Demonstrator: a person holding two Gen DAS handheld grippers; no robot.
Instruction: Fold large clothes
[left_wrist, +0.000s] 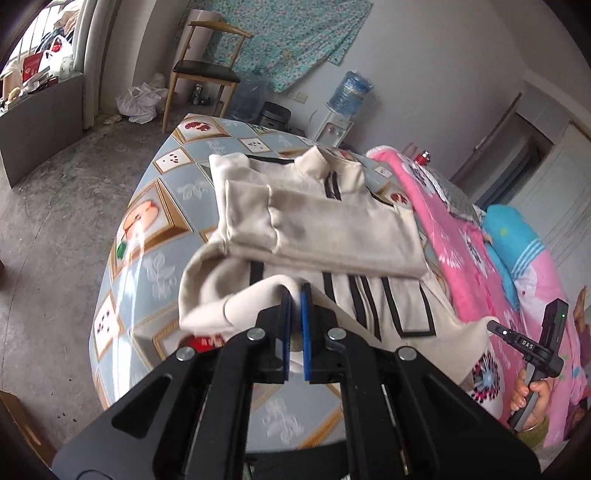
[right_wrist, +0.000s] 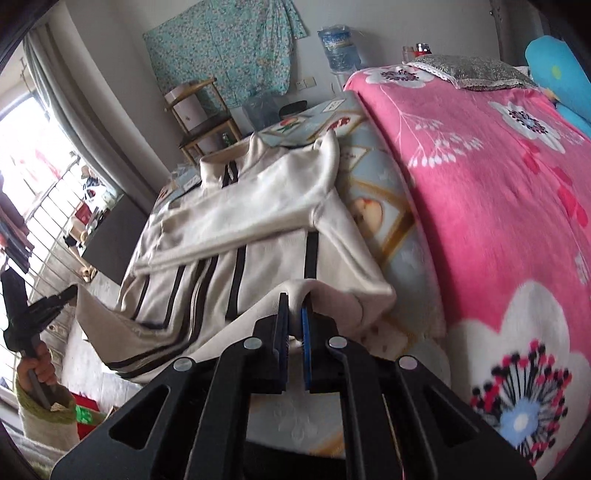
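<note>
One jacket (left_wrist: 317, 221) on bed (left_wrist: 162, 192) – two grippers, left (left_wrist: 295, 291) and right (right_wrist: 294, 301), each clamped on hem; hem underside hidden.

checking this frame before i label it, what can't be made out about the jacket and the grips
- Left wrist view: the pads of the left gripper are covered by the cream jacket hem, so the depth of the bite is hidden.
- Right wrist view: the same at the right gripper.
- Both views: the hem's underside is hidden by the gripper bodies.
- Left wrist view: the near hem is blurred.
</note>
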